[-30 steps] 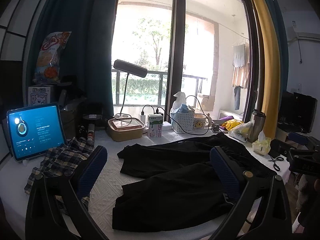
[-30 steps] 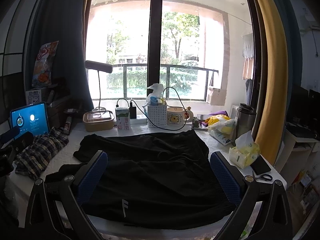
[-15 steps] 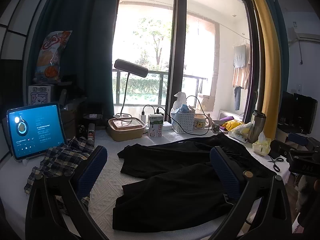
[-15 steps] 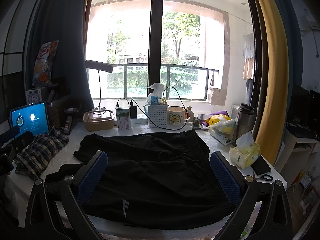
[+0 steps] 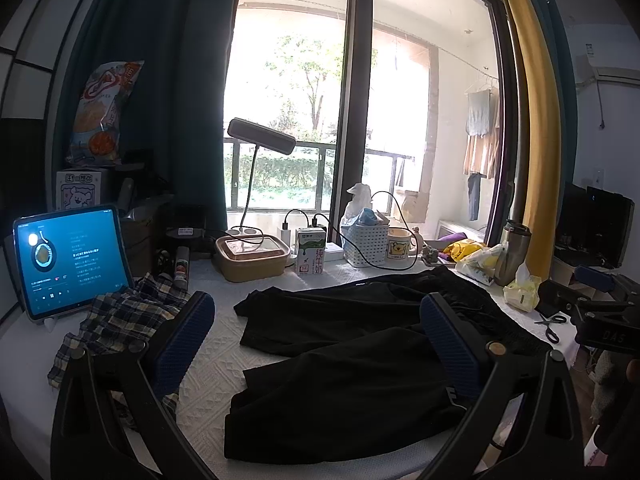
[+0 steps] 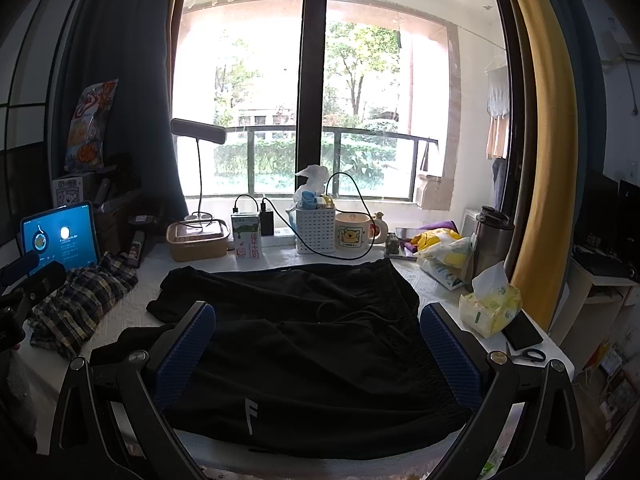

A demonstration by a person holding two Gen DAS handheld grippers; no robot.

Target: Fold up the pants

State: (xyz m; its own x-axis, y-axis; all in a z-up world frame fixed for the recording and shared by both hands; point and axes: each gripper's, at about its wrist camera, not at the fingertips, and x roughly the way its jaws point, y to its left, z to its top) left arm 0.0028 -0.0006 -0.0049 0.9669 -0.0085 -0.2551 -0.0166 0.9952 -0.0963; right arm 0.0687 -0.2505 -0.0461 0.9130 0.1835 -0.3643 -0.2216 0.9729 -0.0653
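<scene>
Black pants [image 5: 352,364] lie spread flat on the white-covered table, legs toward the left and waistband to the right. In the right wrist view the pants [image 6: 312,344] fill the middle, with a white logo near the front edge. My left gripper [image 5: 316,344] is open and empty, held above the leg ends. My right gripper [image 6: 316,352] is open and empty, held above the waist part near the table's front edge. Neither touches the cloth.
A plaid garment [image 5: 116,328] lies at the left beside a lit tablet [image 5: 68,260]. Along the window stand a lunch box [image 5: 252,256], milk carton [image 5: 310,252], white basket [image 5: 364,240], mug [image 5: 398,244] and lamp. At the right are a steel bottle [image 6: 490,240], tissues [image 6: 492,304], phone and scissors [image 6: 528,354].
</scene>
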